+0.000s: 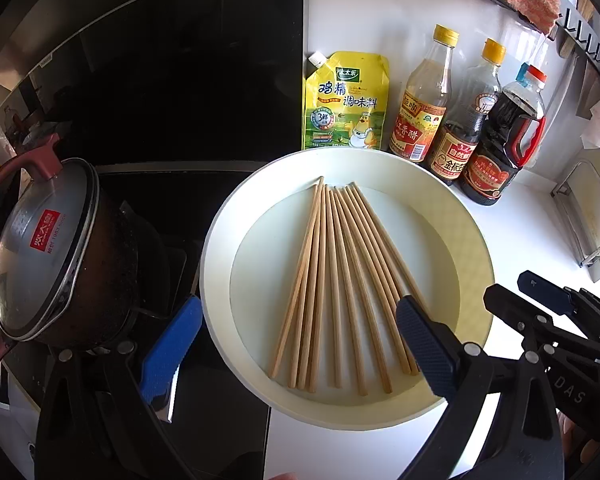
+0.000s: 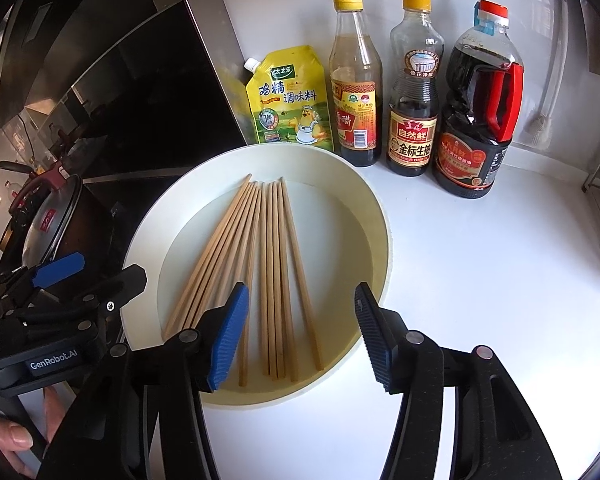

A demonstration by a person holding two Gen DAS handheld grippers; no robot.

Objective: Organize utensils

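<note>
While both grippers are hovering with fingers spread wide and holding nothing, I am seeing the left gripper [image 1: 296, 354] at lower centre of its frame and the right gripper [image 2: 302, 336] low in its own. Wooden chopsticks [image 2: 256, 276] are lying fanned inside a white bowl [image 2: 374, 216] on the tabletop [image 2: 480, 280]. A seasoning pouch [image 2: 290, 100] and three sauce bottles [image 2: 414, 92] are standing behind; a lidded pot [image 1: 48, 252] is sitting left.
</note>
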